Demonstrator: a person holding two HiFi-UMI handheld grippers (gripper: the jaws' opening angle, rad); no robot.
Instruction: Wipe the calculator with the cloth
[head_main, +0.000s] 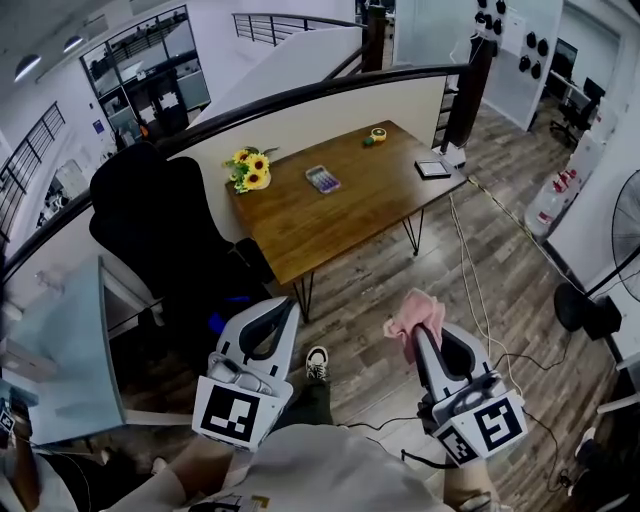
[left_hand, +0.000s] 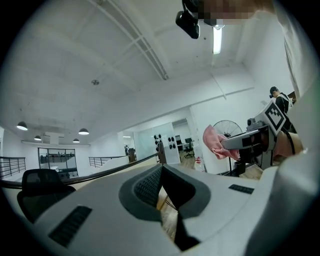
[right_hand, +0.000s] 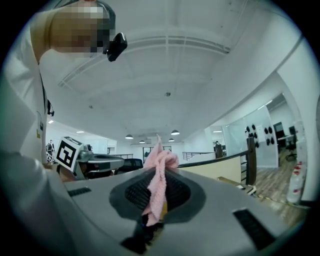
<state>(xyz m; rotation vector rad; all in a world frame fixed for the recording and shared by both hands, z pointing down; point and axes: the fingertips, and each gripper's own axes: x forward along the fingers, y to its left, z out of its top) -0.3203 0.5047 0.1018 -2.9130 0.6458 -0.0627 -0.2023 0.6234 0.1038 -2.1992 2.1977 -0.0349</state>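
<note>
Standing well back from the worktop (head_main: 335, 228), I record the task as not yet begun on the calculator itself. The right hand-held gripper (head_main: 427, 328) is pinching the pink cloth (head_main: 409, 322); its own view shows the fabric caught between the two pads and bunched up above them. The left hand-held gripper (head_main: 289, 306) is pressed together with nothing between its jaws. The calculator (head_main: 322, 179) lies face up about midway along the worktop, nearer the edge that runs by the partition. A bunch of sunflowers (head_main: 250, 169) sits near it toward one corner of that edge, and a yellow tape roll (head_main: 378, 134) is further off at the other corner. Neither tool is near the calculator, and open floor lies between me and the worktop's near edge. Done, in my judgement: cloth secured. Outstanding: the approach, steadying the calculator if needed, and the whole wipe.
</note>
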